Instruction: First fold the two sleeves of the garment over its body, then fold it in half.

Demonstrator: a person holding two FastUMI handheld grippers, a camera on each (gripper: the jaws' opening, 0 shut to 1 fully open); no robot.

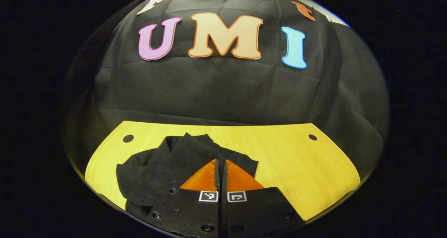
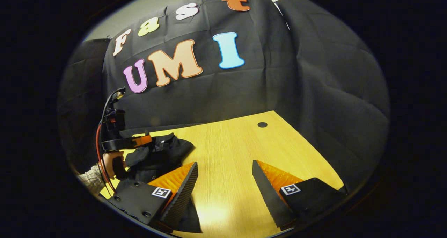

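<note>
A black garment point(image 1: 157, 171) lies bunched on the left part of the wooden table point(image 1: 297, 161). My left gripper point(image 1: 221, 160) is over its right side with both fingers pressed together, and a ridge of the cloth runs up into the tips. In the right gripper view this garment point(image 2: 164, 152) rises in a heap toward the left gripper point(image 2: 148, 140), which a hand point(image 2: 111, 164) holds. My right gripper point(image 2: 224, 164) stands open above bare table point(image 2: 230, 140), nothing between its fingers, and its left finger point(image 2: 181, 182) overlaps the garment's near edge.
The table has round holes near its far corners point(image 1: 128, 138) point(image 1: 313, 137) point(image 2: 262, 124). Black cloth walls close the booth behind and to the right of the table. Red cables point(image 2: 99, 143) hang from the left gripper's handle.
</note>
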